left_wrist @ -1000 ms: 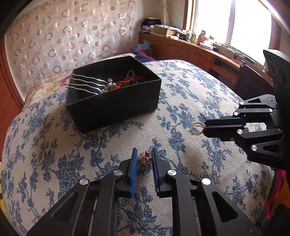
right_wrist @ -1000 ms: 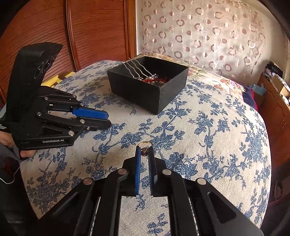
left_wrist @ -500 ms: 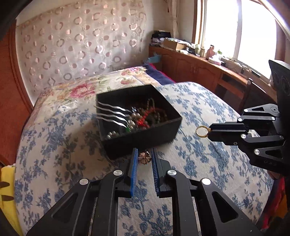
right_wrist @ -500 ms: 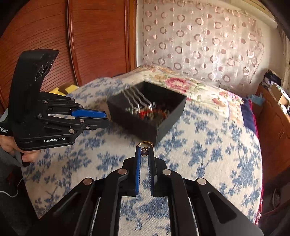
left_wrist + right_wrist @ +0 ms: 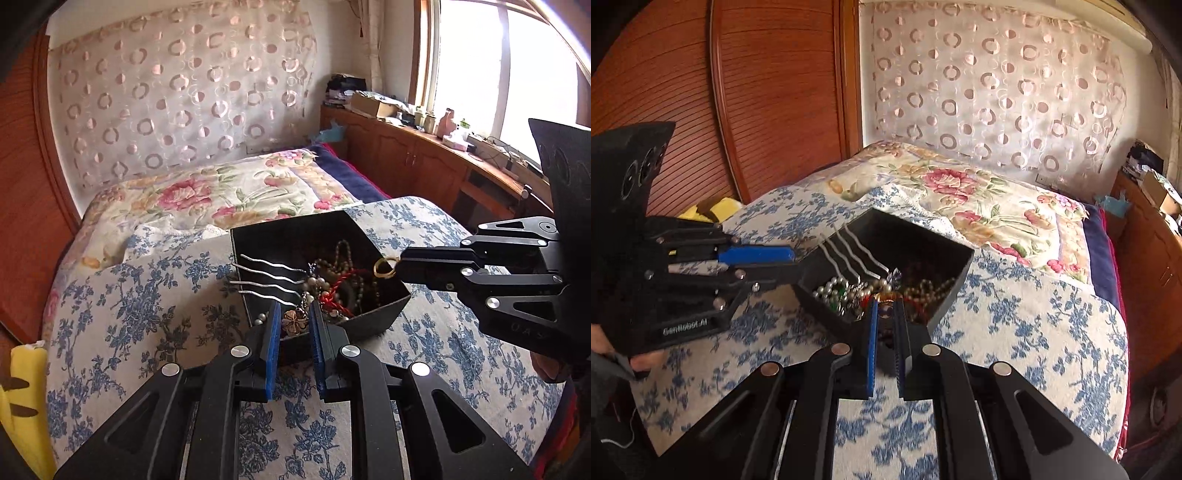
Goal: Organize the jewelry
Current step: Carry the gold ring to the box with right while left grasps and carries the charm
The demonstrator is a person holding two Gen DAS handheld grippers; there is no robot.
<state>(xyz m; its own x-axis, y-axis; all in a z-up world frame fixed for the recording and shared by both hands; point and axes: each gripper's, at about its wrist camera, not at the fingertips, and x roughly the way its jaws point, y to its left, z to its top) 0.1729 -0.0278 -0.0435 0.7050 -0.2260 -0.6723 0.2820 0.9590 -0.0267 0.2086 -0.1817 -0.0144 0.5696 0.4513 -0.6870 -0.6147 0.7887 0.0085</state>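
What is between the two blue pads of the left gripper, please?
The left wrist view shows a small bronze flower-shaped ornament pinched between the pads of the left gripper, held over the near edge of the black box.

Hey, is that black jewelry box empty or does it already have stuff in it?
Not empty: the black box holds beaded necklaces and silver hairpins.

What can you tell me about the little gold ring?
The gold ring is a thin, plain, shiny band that looks like metal. The right gripper pinches its edge at the fingertips, so it stands upright in the air above the open black box of beads and necklaces. Only the gripper's tips touch it. In the right wrist view it is mostly hidden between the fingers.
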